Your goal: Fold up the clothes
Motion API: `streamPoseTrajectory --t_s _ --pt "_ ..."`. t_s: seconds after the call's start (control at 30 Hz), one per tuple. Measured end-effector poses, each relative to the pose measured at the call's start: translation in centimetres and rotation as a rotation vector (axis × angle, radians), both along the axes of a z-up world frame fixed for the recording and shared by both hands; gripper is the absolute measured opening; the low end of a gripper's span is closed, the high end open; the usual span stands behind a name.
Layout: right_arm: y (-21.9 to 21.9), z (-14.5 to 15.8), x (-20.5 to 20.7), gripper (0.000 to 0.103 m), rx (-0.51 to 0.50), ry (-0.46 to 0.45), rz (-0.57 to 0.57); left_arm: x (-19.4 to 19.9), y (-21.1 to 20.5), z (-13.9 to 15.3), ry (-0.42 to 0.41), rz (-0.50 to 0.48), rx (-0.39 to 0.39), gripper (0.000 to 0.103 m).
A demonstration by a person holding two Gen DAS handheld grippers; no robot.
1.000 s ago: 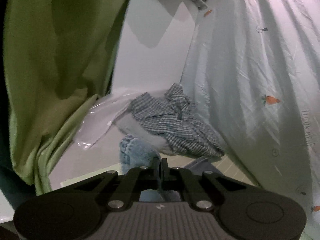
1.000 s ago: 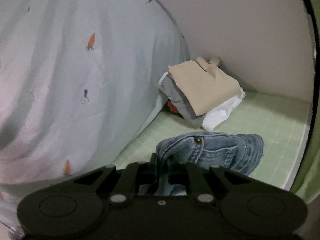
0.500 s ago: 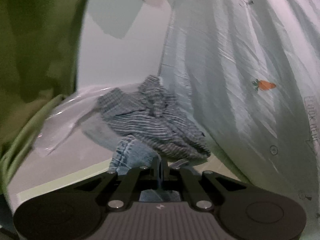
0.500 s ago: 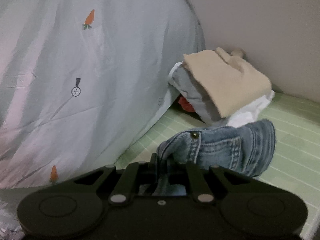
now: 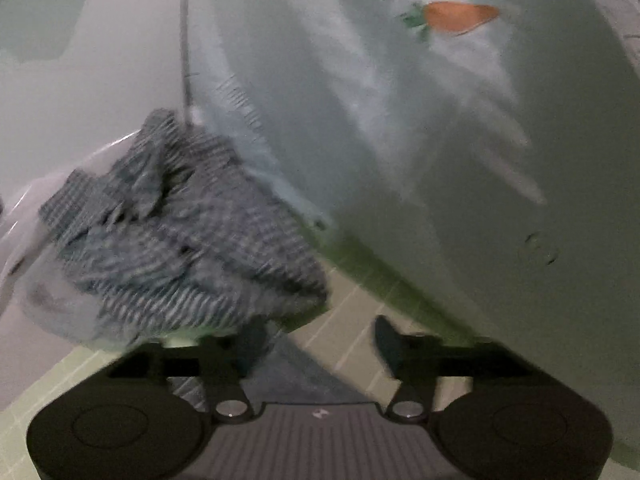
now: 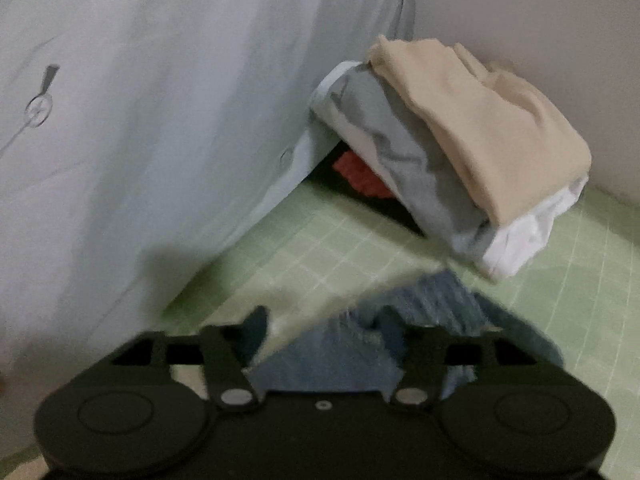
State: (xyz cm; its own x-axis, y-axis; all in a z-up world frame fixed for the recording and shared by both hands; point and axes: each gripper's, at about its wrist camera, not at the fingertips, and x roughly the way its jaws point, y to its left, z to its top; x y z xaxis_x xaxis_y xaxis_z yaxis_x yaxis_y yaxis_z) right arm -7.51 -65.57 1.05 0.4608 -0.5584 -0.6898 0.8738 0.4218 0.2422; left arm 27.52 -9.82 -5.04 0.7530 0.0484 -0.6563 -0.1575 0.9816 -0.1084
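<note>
Lying between spread right gripper jaws: denim jeans; left gripper jaws spread, empty.

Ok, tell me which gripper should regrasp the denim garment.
Right. The right gripper hangs open directly over the denim garment; the left gripper faces mostly bare green mat.

Blue denim jeans are lying crumpled on the green gridded mat, bunched low and blurred, and only a dark denim corner is showing in the left wrist view. A stack of folded clothes, beige on top over grey-blue and white, is sitting by the mat's far edge against the wall. A rumpled blue-and-white checked shirt is lying heaped at the mat's other end.
</note>
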Motion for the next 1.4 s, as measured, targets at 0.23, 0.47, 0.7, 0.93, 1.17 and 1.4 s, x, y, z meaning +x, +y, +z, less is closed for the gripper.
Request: streamPoseTrajectory --t_s 0.23,0.47,0.7,0.93,1.17,1.4 --pt "4.0 -4.2 -3.7 0.078 0.143 0.094 -0.085 -4.3 6.1 -5.7 0.217 0.191 -0.007 0.079" --pt "6.7 -6.4 -4.4 0.086 0.231 0.106 -0.116 -6.4 8.7 -7.5 0.26 0.251 -0.094 0.082" --pt "7.6 -7.3 -3.0 0.097 0.244 0.157 -0.1 -5.9 7.7 -8.3 0.273 0.231 -0.12 0.039" --pt "8.7 -8.1 -2.1 0.071 0.159 0.305 0.007 -7.7 9.1 -7.8 0.243 0.219 -0.138 0.013" --pt "11.3 -7.6 -4.5 0.067 0.116 0.271 0.116 -14.7 14.5 -6.7 0.228 0.272 -0.1 0.013" --pt "15.0 -7.8 -8.2 0.072 0.175 0.209 0.229 -20.8 18.6 -5.3 0.214 0.315 -0.157 0.017"
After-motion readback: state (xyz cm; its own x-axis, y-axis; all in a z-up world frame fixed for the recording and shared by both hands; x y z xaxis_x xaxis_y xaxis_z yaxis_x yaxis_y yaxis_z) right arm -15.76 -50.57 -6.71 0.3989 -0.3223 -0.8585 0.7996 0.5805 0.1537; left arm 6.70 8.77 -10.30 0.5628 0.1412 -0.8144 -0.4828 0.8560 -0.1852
